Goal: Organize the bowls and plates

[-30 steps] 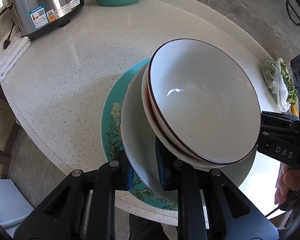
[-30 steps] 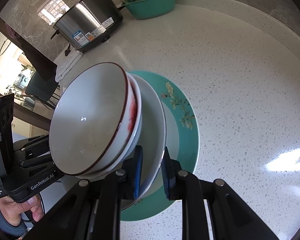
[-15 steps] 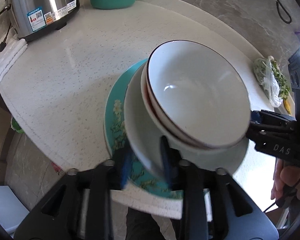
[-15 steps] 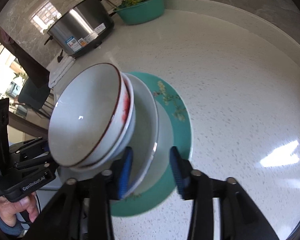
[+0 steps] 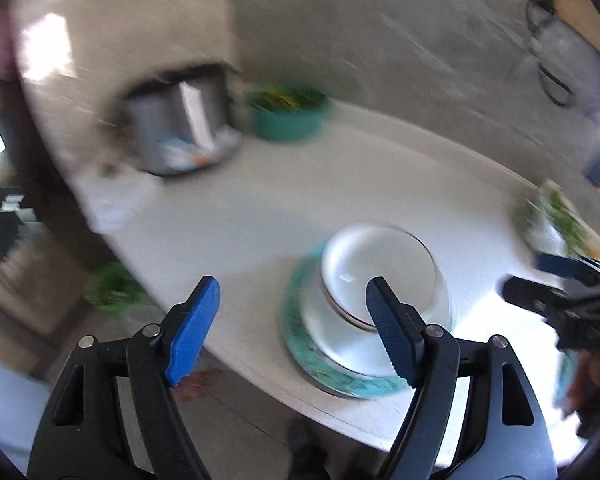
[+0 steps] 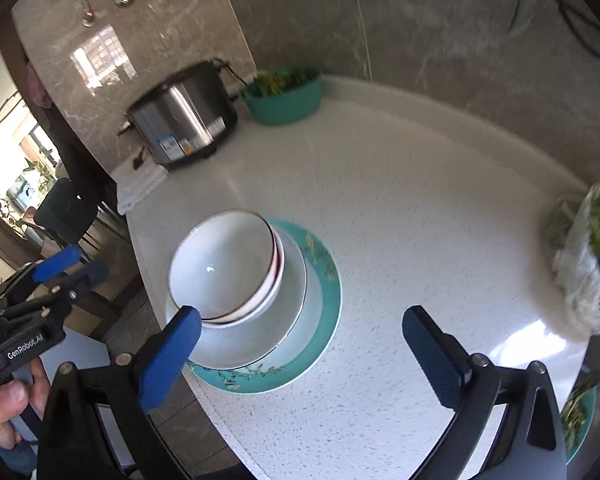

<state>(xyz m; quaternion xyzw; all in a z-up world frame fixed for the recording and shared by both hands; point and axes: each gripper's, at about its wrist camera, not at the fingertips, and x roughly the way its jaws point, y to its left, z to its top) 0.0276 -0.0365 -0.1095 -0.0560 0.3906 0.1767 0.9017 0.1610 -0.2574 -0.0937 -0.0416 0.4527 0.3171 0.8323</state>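
Observation:
A stack sits near the front edge of the white round table [image 6: 420, 208]: two nested white bowls with dark red rims [image 6: 224, 264] on a white plate [image 6: 260, 332], on a teal floral plate [image 6: 320, 320]. The stack also shows, blurred, in the left wrist view [image 5: 376, 264]. My right gripper [image 6: 300, 344] is open and empty, pulled back above the stack's right side. My left gripper [image 5: 292, 312] is open and empty, back from the stack's left side; it also shows in the right wrist view [image 6: 68, 268].
A steel rice cooker [image 6: 184, 120] and a teal basin of greens [image 6: 284, 92] stand at the back by the marble wall. Folded white towels [image 6: 140, 188] lie beside the cooker. A plastic bag of greens [image 6: 588, 260] lies at the right edge.
Both grippers have let go of the white plate's rim, opened wide and pulled back and up. The stack now rests on the table.

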